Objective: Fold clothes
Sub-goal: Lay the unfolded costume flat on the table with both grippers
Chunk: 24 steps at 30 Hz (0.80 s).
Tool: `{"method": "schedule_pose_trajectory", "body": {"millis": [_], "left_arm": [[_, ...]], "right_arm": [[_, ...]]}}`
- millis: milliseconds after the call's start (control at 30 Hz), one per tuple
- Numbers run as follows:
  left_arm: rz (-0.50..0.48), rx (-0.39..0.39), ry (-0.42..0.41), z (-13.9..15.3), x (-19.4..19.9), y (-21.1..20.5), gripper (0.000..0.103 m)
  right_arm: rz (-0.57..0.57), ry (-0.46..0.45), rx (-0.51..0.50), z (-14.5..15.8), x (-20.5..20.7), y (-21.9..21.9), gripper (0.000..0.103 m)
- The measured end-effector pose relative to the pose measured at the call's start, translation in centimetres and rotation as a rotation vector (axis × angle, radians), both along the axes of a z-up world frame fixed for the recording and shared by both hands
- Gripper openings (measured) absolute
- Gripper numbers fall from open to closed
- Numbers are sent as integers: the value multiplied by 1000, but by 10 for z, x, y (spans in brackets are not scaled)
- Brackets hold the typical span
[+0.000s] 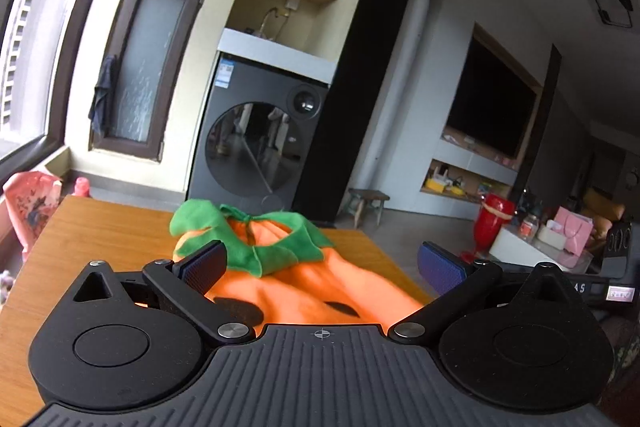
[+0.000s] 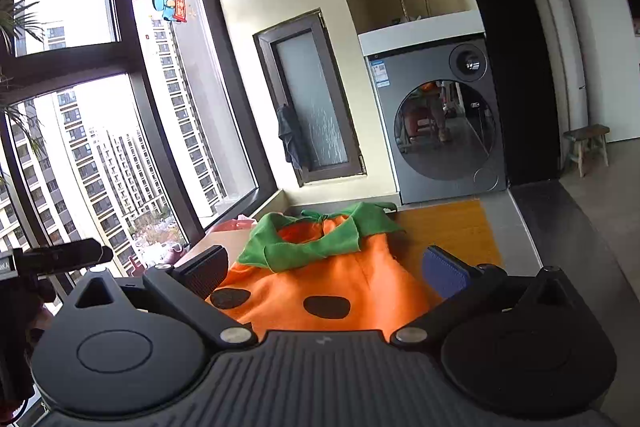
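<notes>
I am holding the left gripper (image 1: 322, 263) and the right gripper (image 2: 326, 267) with jaws spread wide and pinching nothing, both hovering over the near end of the orange pumpkin costume (image 1: 304, 287) lying on the wooden desk (image 1: 100, 227), green collar (image 2: 312, 243) at the far end.

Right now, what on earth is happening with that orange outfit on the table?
A person holds two handheld grippers over a pumpkin costume with a green collar, lying on a wooden table. The left gripper and right gripper are both open and grip nothing. The folding has not visibly begun.
</notes>
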<state>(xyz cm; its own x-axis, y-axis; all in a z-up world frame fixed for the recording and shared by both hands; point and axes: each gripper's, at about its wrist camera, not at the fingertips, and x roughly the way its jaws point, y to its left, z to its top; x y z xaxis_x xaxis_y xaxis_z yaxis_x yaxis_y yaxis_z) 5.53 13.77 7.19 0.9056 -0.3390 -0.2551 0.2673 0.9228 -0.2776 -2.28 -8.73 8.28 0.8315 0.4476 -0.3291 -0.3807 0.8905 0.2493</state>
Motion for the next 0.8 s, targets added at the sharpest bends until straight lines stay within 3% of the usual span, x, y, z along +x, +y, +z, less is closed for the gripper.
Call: {"method": "schedule_pose_trajectory", "body": {"millis": [100, 167, 333, 433, 533, 700, 800], "left_arm": [[-22, 94, 41, -17, 12, -12, 103], [-50, 132, 123, -38, 15, -16, 103], [-101, 164, 333, -83, 13, -15, 103], [-145, 106, 369, -83, -1, -5, 103], [-193, 97, 430, -88, -14, -5, 103], [-311, 315, 396, -91, -50, -26, 103], [-354, 284, 399, -78, -46, -24, 103]], "right_arm": [[3, -11, -138, -28, 13, 26, 103], [-1, 31, -214, -49, 19, 36, 103], [15, 217, -242, -96, 19, 27, 103], [34, 276, -166, -99, 10, 11, 103], [59, 292, -170, -101, -7, 3, 103], [168, 304, -331, -98, -33, 11, 103], [198, 260, -352, -74, -26, 14, 103]]}}
